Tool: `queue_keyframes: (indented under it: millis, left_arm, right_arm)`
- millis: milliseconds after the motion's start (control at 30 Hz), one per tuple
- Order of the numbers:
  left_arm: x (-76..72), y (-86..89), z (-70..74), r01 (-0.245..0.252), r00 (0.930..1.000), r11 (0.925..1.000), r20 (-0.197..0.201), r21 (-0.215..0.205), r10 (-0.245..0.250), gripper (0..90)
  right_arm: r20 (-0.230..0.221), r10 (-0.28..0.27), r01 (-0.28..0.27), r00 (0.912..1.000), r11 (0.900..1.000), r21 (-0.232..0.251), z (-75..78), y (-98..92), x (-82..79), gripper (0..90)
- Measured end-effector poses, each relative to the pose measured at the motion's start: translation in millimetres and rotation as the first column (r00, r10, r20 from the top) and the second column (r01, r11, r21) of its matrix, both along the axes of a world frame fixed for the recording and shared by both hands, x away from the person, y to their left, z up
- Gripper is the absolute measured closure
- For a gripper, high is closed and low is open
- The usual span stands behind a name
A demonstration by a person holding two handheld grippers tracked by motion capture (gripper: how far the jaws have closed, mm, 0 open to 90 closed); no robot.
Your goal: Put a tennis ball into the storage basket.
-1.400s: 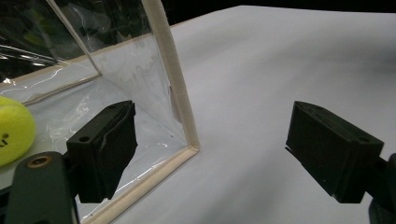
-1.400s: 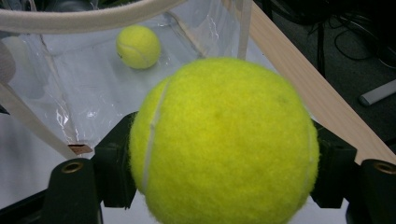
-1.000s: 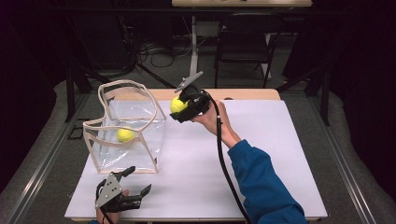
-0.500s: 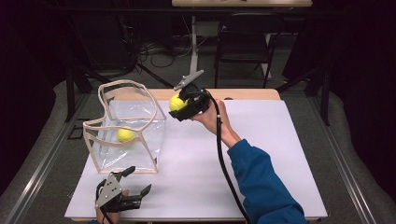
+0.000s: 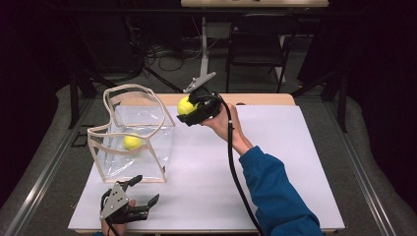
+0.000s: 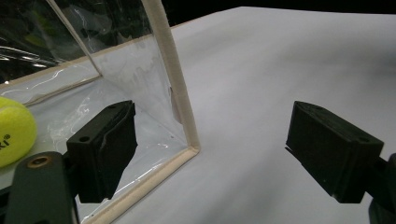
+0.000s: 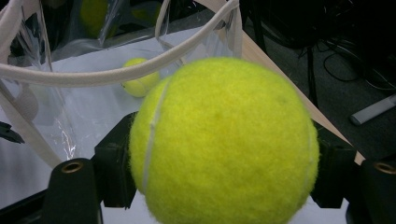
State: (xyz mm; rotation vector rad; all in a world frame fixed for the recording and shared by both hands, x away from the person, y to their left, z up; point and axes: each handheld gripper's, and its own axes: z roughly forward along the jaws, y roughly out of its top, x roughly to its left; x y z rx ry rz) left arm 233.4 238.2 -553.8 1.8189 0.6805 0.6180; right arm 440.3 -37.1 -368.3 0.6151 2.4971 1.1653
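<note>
A dark room with a chair (image 5: 255,44) and tangled cables on the floor surrounds your white desk (image 5: 275,147). At the center of the high view, just above the middle, your right gripper (image 5: 189,109) hangs in the air beside the upper right rim of the clear bag (image 5: 133,132), its fingers clamped on a yellow tennis ball (image 5: 185,105). In the right gripper view that ball (image 7: 224,140) sits large at the center, pinched between the two black fingers, with the bag's cream trim (image 7: 116,74) curving across the upper left. A second ball (image 5: 131,142) lies on the floor of the bag, left of center in the high view, and shows again at the left edge of the left gripper view (image 6: 14,130). Your left gripper (image 5: 142,194) rests at the lower left of the high view, just below the bag's near corner, its fingers spread wide with nothing between them.
</note>
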Motion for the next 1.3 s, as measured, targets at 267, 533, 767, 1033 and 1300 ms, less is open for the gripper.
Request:
queue_keyframes:
  millis: [267,533,767,1033,1300]
  left_arm:
    - [0.0,0.0,0.0,0.0,1.0,1.0,0.0,-0.001,0.0,15.9]
    - [-0.1,0.0,0.0,0.0,1.0,1.0,0.0,-0.002,0.0,15.9]
    - [-0.2,0.0,0.1,0.0,1.0,1.0,0.001,-0.002,0.0,15.9]
    - [-0.2,-0.1,0.1,0.0,1.0,1.0,0.001,-0.002,0.0,15.9]
    - [-0.2,-0.1,0.0,-0.003,1.0,1.0,0.002,-0.001,0.003,15.9]
  right_arm:
    - [0.011,0.001,-0.001,0.9999,1.0,0.012,2.6,0.3,-0.8,25.8]
    - [0.023,0.002,-0.003,0.9997,1.0,0.027,6.1,2.7,-2.0,25.8]
    - [0.029,0.003,-0.004,0.9996,0.999,0.038,8.6,4.2,-2.1,25.8]
    - [0.033,0.006,-0.007,0.9995,0.999,0.051,10.6,7.4,-2.7,25.8]
    - [0.037,0.011,-0.014,0.9992,0.998,0.055,13.0,11.5,-3.7,25.8]
